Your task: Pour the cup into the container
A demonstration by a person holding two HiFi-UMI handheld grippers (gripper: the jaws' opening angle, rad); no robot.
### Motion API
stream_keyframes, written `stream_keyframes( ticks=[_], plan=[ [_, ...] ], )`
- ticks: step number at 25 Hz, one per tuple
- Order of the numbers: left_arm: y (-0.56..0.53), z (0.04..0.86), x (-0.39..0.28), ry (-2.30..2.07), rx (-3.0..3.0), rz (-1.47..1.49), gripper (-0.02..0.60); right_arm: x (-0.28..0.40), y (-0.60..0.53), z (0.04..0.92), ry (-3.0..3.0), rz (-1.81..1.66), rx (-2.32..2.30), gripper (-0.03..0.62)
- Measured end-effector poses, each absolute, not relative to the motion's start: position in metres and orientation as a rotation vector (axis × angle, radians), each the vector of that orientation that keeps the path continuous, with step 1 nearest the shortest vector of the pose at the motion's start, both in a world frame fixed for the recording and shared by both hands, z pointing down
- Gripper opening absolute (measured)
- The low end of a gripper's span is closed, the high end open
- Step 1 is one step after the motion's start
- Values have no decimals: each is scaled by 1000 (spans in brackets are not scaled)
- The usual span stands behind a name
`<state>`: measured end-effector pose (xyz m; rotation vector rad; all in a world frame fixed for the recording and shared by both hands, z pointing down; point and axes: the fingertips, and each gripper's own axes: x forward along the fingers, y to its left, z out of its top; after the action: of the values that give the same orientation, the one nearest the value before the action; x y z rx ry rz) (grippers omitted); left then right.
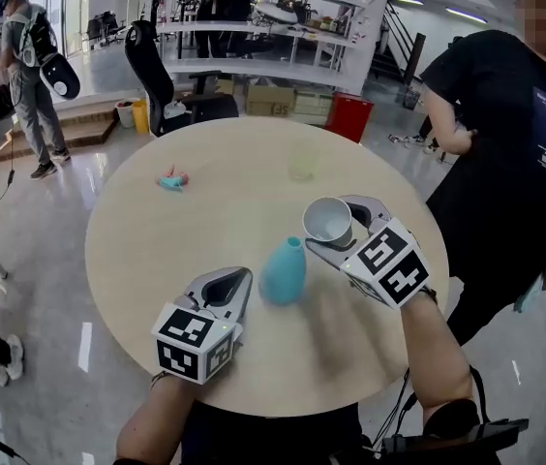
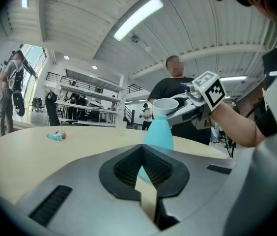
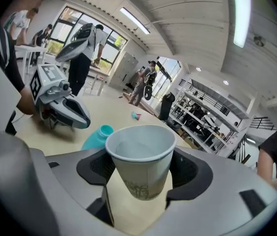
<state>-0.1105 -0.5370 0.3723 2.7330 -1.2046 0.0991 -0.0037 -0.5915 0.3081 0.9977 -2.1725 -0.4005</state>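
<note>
Working over a round table (image 1: 147,260), with bare top lying wide to the far and left sides and the near edge close under both wrists. Finding the teal container (image 1: 284,271) upright near the middle, well in from every edge. Gripping a white paper cup (image 1: 328,221) in the right gripper (image 3: 141,173), jaws spread wide against its sides, holding it mouth-up just above and beside the container's mouth. Holding the left gripper (image 1: 237,281) low, just left of the container, jaws closed together on nothing. Sharing the right edge with a person in black (image 1: 505,143).

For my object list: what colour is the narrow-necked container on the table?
The container is turquoise; clearest in head view.
</note>
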Motion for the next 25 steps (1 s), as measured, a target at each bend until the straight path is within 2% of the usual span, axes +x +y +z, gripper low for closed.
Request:
stream_keyframes(
  ticks=[25],
  plan=[
    [-537, 358, -112, -1279, 2712, 105, 1, 101, -605, 373, -2494, 212, 1309, 327]
  ],
)
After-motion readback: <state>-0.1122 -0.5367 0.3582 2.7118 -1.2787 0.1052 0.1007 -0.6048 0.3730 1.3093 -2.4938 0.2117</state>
